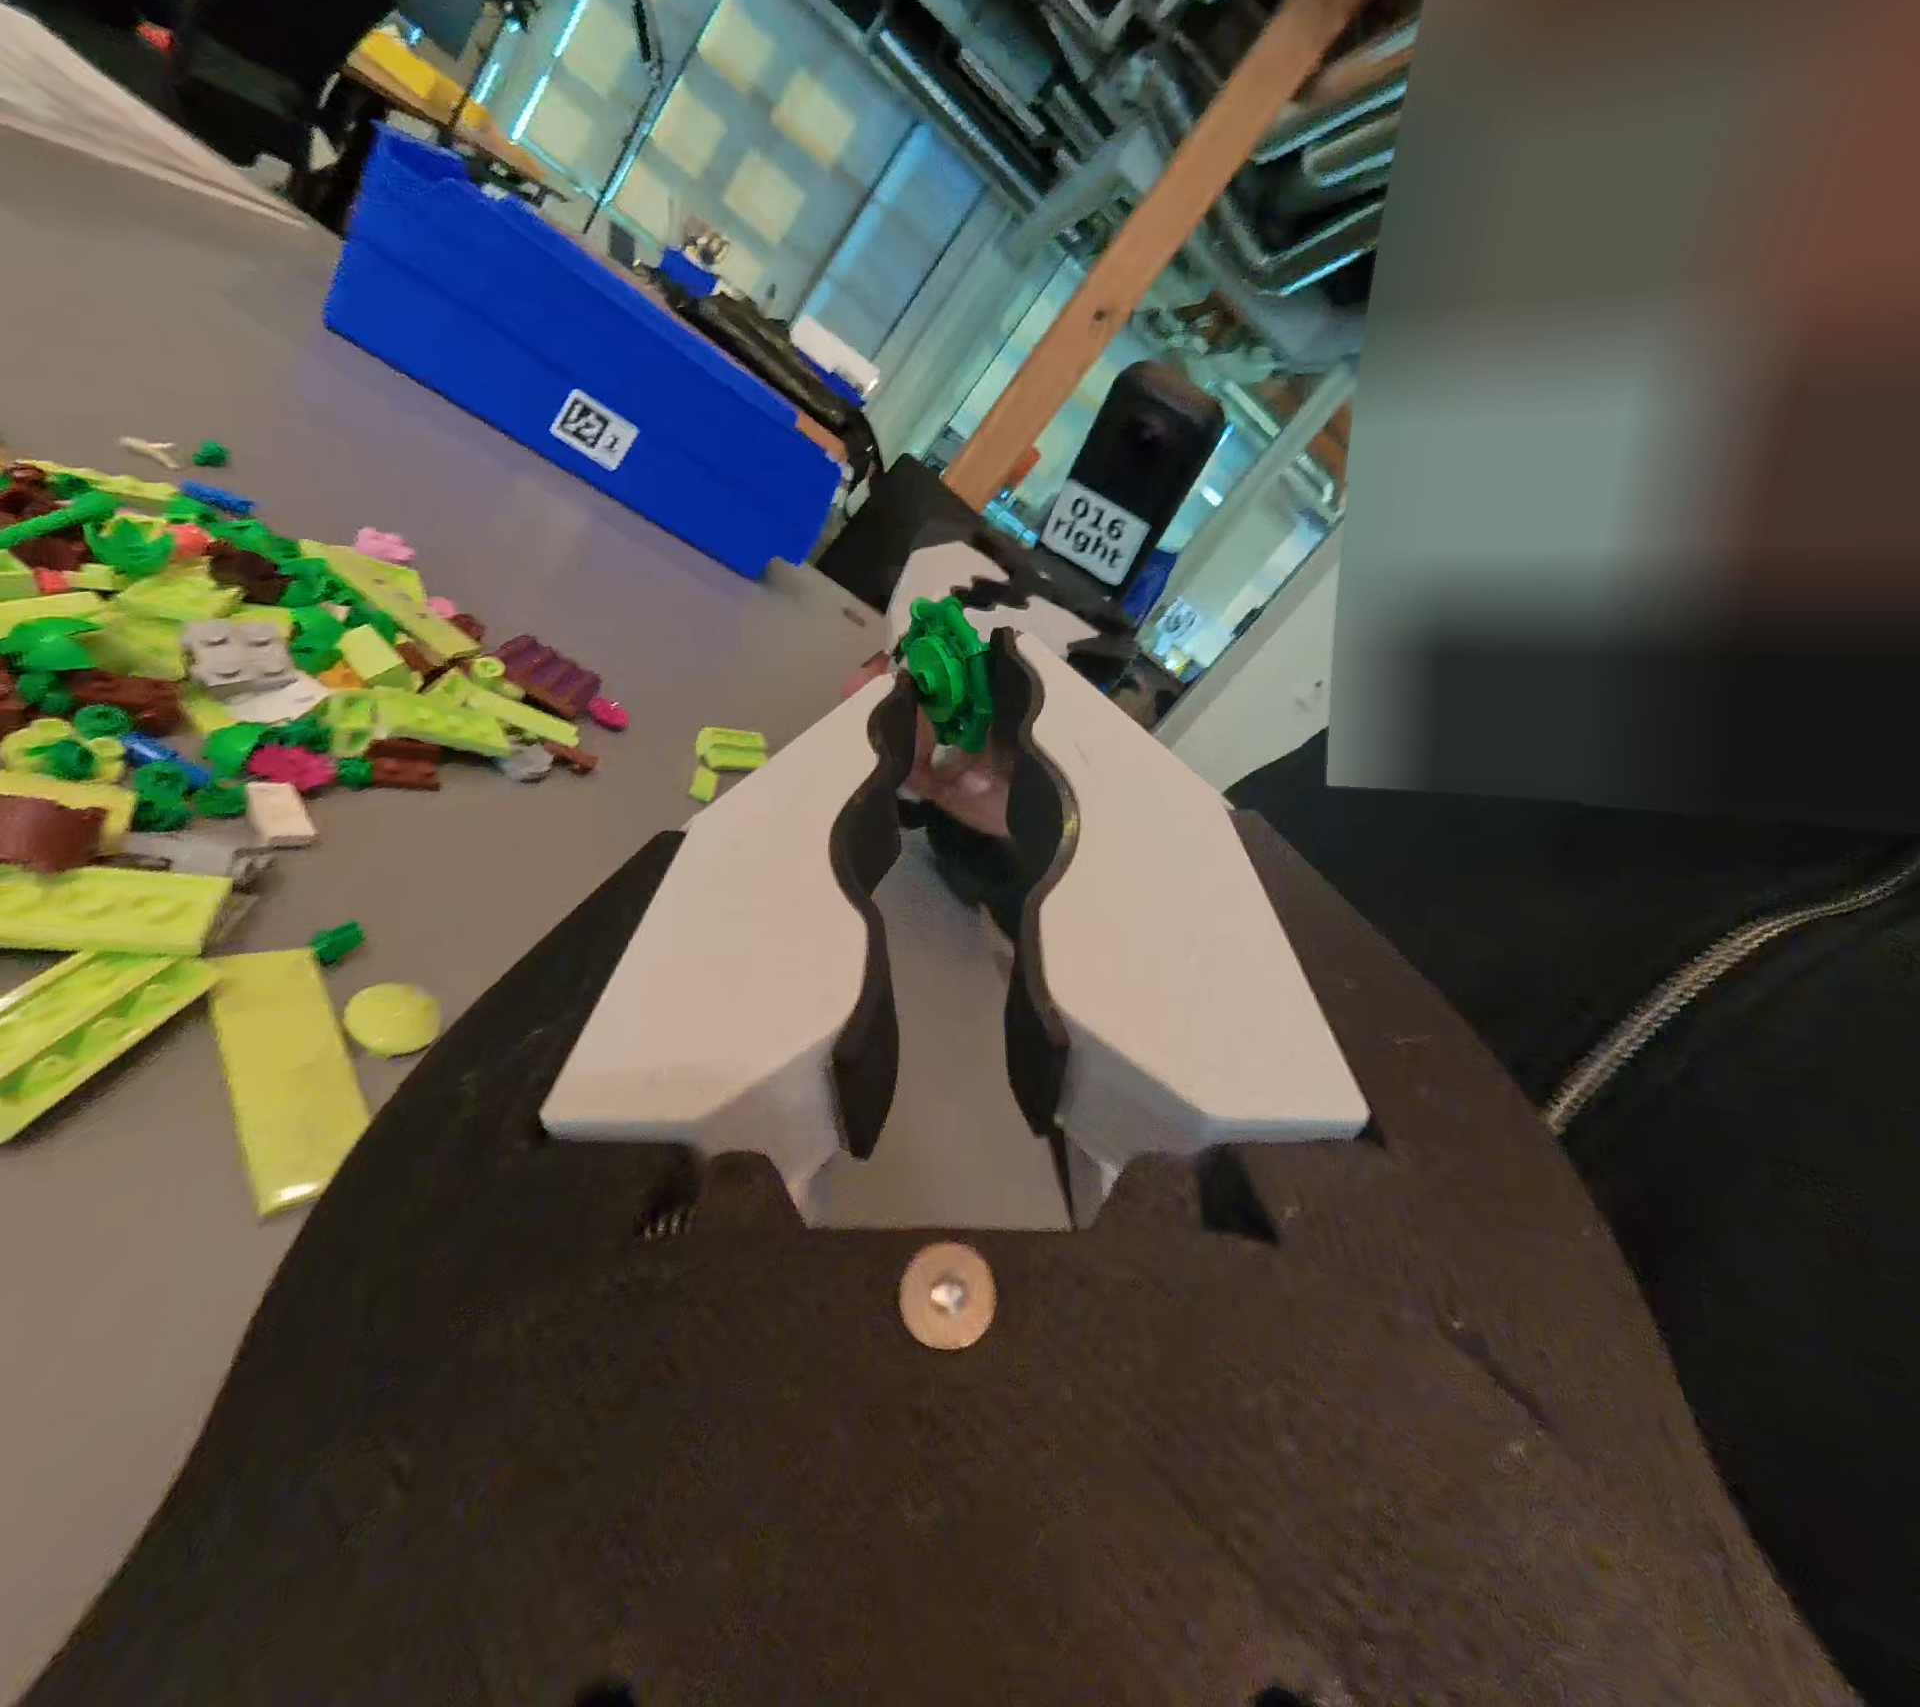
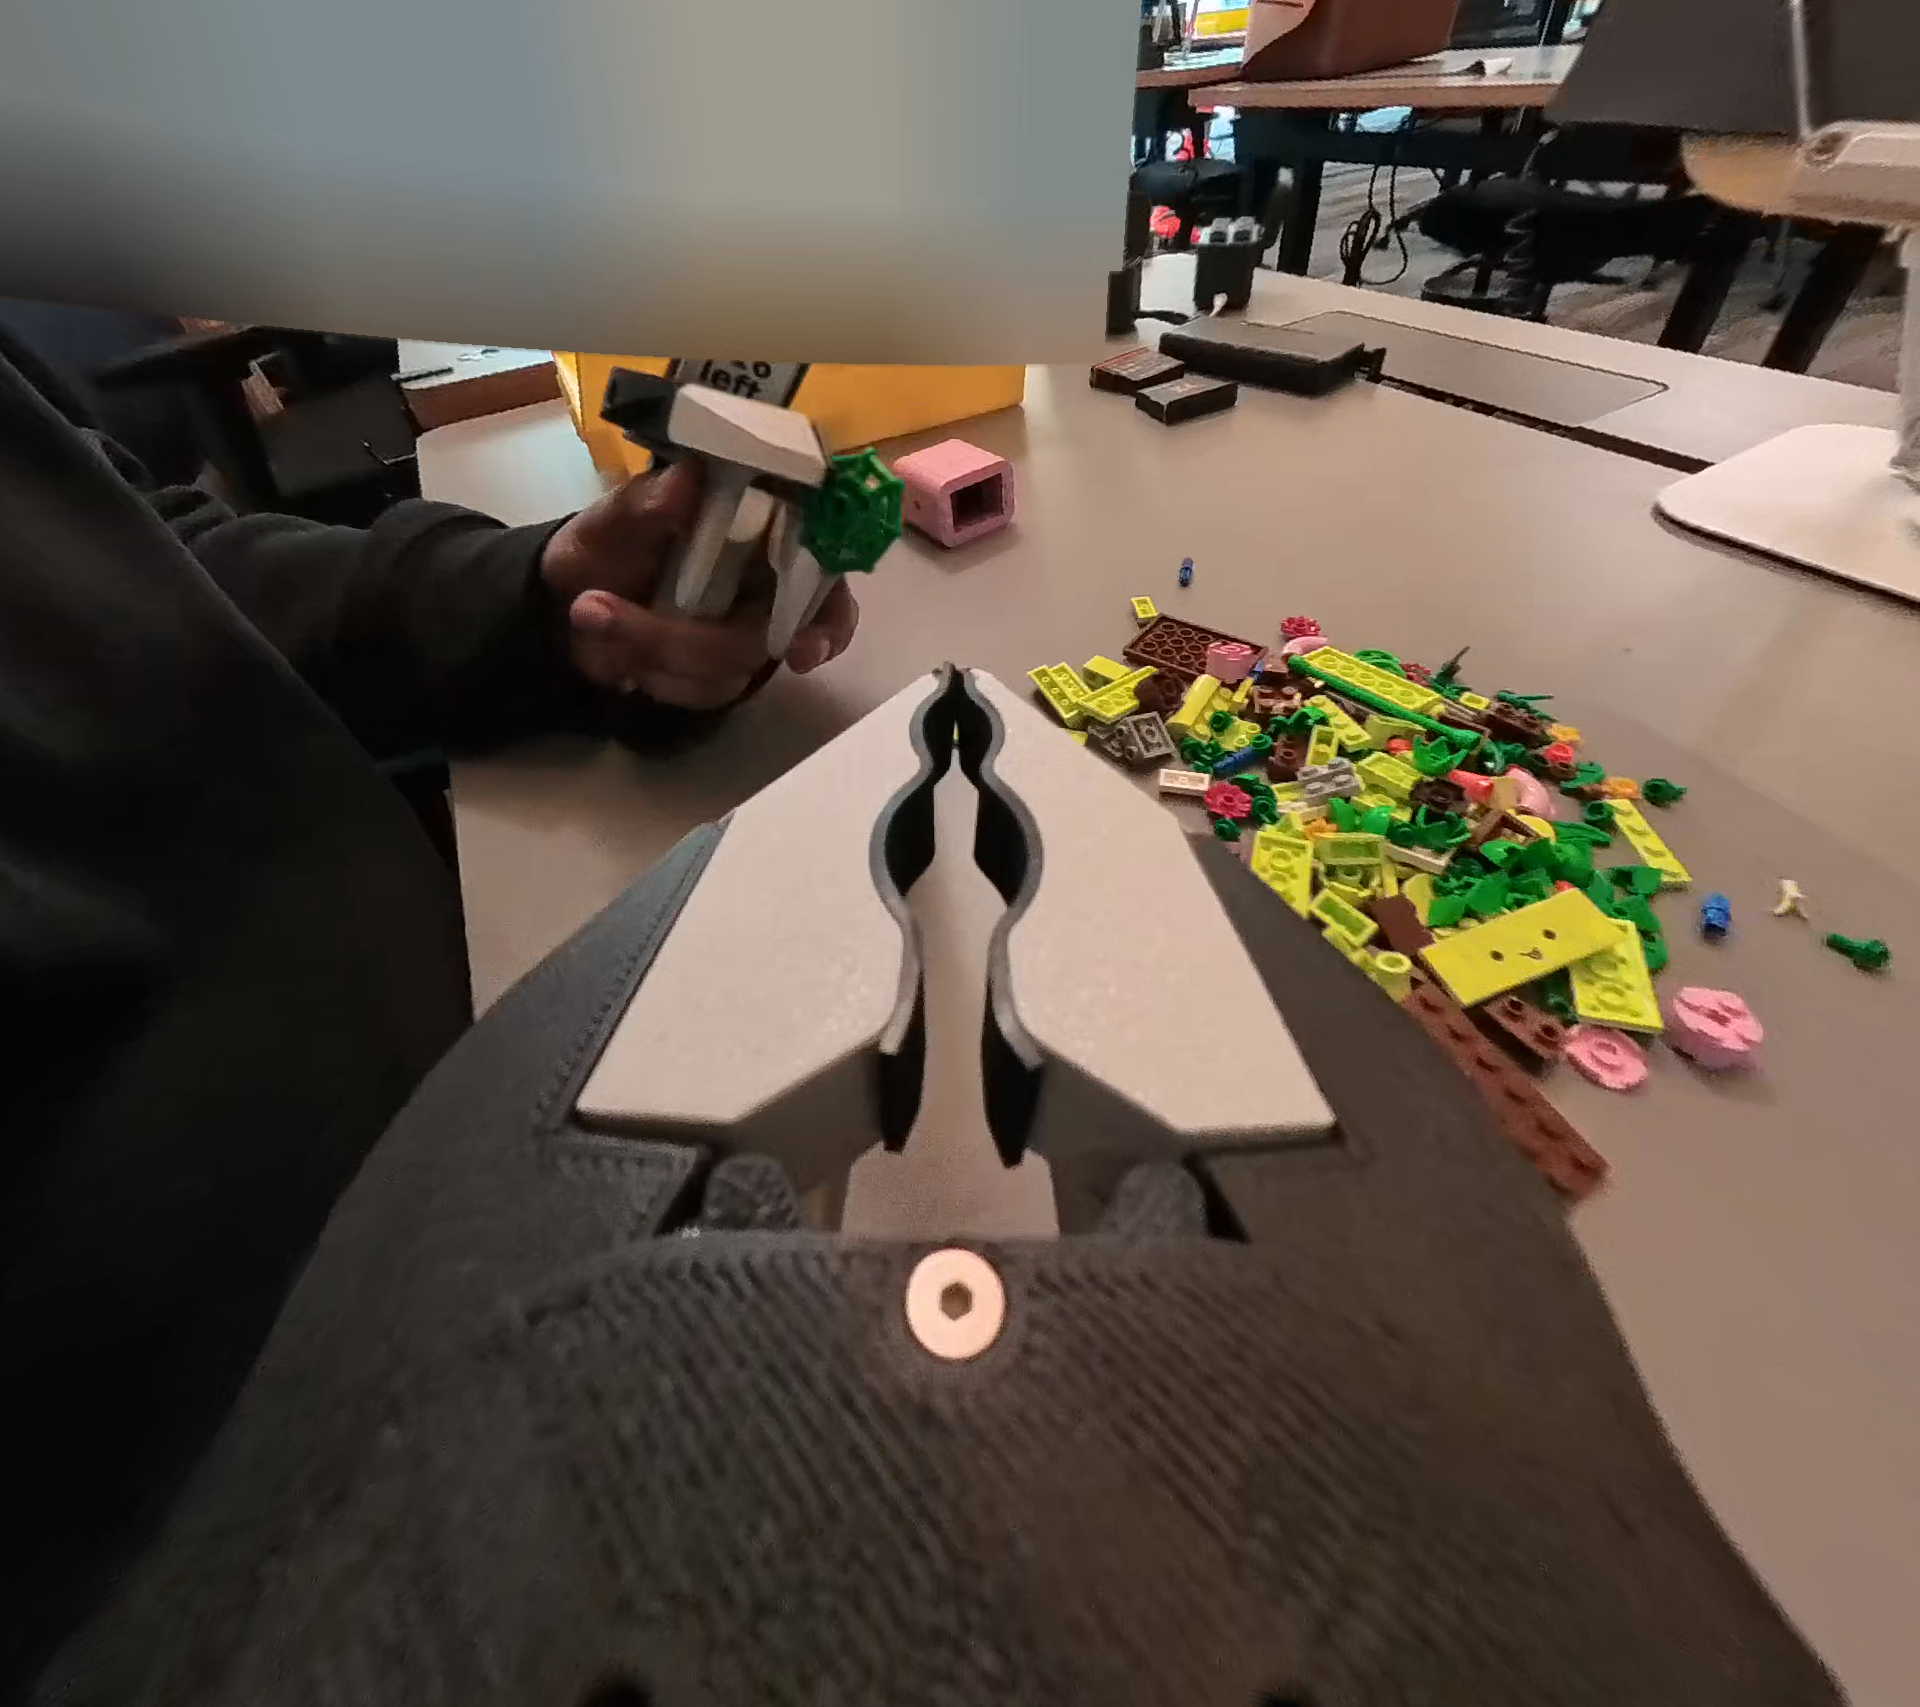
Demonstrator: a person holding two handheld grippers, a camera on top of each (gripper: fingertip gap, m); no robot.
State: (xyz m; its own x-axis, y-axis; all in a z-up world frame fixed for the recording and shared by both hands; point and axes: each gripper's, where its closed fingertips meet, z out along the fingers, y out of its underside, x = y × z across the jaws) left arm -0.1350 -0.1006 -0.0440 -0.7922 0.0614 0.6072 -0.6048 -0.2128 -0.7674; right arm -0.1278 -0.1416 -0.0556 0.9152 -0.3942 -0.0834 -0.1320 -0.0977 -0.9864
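My left gripper [image 1: 951, 670] is shut on a round green plant-like toy piece [image 1: 943, 670] and holds it upright at the fingertips, above the grey table [image 1: 436, 452]. The right wrist view shows this gripper [image 2: 821, 514] in a person's hand, with the green piece [image 2: 852, 514] pinched at its tip. My right gripper [image 2: 951, 675] is shut with its pads together, and I see nothing between them. It hovers over the table, close to the left gripper. In the left wrist view the right gripper [image 1: 997, 592] sits just behind the green piece.
A pile of lime, green, brown and pink toy bricks [image 2: 1403, 826] lies on the table, and it also shows in the left wrist view [image 1: 208, 670]. A blue bin [image 1: 582, 369], a pink hollow cube [image 2: 956, 494], a yellow box [image 2: 904, 395] and a white monitor base [image 2: 1787, 504] stand farther off. There is about 5 cm between the tips of the two grippers. Between my left fingertips and the pink hollow cube [image 2: 956, 494] there is roughly 20 cm.
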